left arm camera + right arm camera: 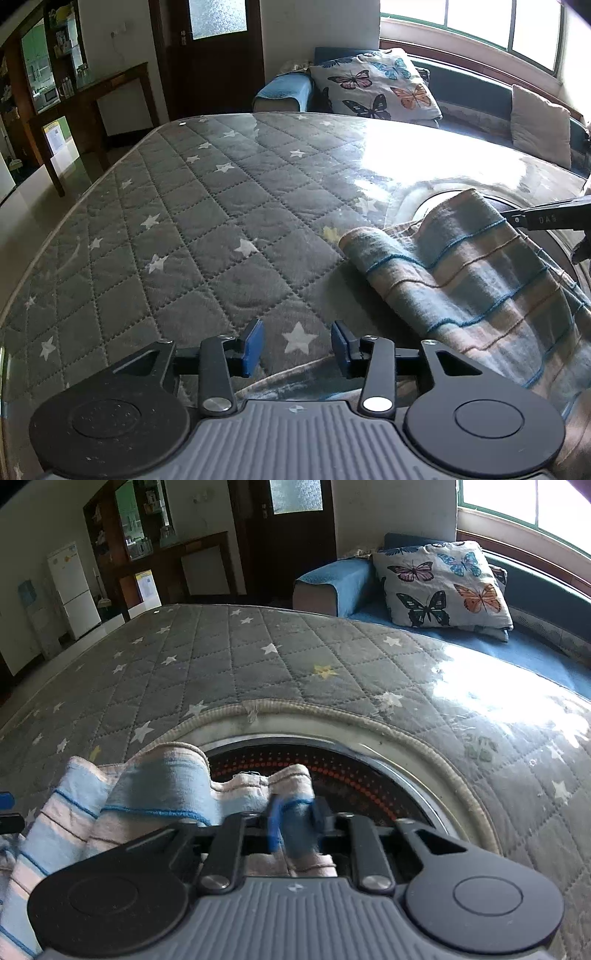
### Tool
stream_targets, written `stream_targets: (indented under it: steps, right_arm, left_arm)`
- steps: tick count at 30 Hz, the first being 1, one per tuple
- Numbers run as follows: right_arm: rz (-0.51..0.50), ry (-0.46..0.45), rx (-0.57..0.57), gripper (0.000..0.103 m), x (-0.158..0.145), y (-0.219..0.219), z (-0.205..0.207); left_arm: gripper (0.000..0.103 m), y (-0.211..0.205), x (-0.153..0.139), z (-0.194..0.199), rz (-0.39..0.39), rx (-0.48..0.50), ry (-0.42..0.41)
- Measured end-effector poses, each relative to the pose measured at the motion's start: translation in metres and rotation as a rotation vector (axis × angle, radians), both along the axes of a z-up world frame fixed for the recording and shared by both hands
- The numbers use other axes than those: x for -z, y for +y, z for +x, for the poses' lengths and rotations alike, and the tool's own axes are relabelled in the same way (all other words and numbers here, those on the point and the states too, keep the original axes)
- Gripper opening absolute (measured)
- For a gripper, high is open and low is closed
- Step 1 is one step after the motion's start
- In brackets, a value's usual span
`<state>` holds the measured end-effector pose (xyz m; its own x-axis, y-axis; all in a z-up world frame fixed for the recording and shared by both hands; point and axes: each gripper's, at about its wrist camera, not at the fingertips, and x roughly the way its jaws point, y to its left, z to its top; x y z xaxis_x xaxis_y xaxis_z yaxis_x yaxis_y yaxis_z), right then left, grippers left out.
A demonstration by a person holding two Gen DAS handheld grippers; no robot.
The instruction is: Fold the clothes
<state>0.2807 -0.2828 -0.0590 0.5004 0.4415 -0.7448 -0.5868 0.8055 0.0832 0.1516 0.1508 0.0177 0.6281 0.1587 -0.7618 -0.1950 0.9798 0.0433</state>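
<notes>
Right tool pinches the striped cloth's edge; left tool spread and empty beside it

The striped cloth (476, 280), banded pale blue and pink with thin blue lines, lies on the near right part of the desk, partly over the round dark inset (369, 775) in the quilted star cover (207, 221). Its long axis runs from the near right edge of the left wrist view up and away toward the inset, with a rolled fold along its left side.

The right tool (293, 827) is pressed together on the cloth's hemmed far edge; the pads are blurred, yet fabric is plainly bunched between them. In the left wrist view the same tool (517, 218) reaches in from the right at the cloth's far corner.

The left tool (297, 345) stands spread, its blue pads (253, 345) apart over bare quilting with a white star between them and nothing gripped. The cloth lies to its right and slightly ahead, near but apparently not touching the nearer pad.

As a judgement, the fold turns on that offset: the right hand already holds one corner, so the left hand must shift rightward to the cloth's matching edge before both can lift and lay it over.

Beyond the desk sit a butterfly cushion (376, 86) on a blue sofa (332, 579), a bright window (480, 18) and a dark door (207, 51).
</notes>
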Motion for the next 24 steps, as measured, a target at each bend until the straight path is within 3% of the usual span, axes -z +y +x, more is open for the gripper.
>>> stream_targets:
  steps: [4,8,13,17,24]
  right_arm:
    - [0.009,-0.001,0.014,0.004,-0.002,-0.003,0.001]
    - [0.016,-0.002,0.015,0.021,-0.002,-0.004,0.004]
    - [0.026,0.002,0.009,0.022,0.000,-0.001,0.004]
    - [0.006,-0.012,0.020,0.005,-0.002,0.000,0.001]
    - [-0.036,-0.141,0.089,0.003,-0.033,-0.026,-0.009]
  left_arm:
    - [0.047,-0.003,-0.004,0.003,0.005,0.004,-0.009]
    - [0.051,-0.004,-0.007,0.004,0.009,0.003,-0.016]
    - [0.054,-0.003,-0.003,0.006,0.013,0.003,-0.004]
    - [0.059,-0.003,-0.001,0.007,0.012,-0.007,0.000]
    - [0.061,-0.004,0.001,0.014,0.012,-0.012,-0.002]
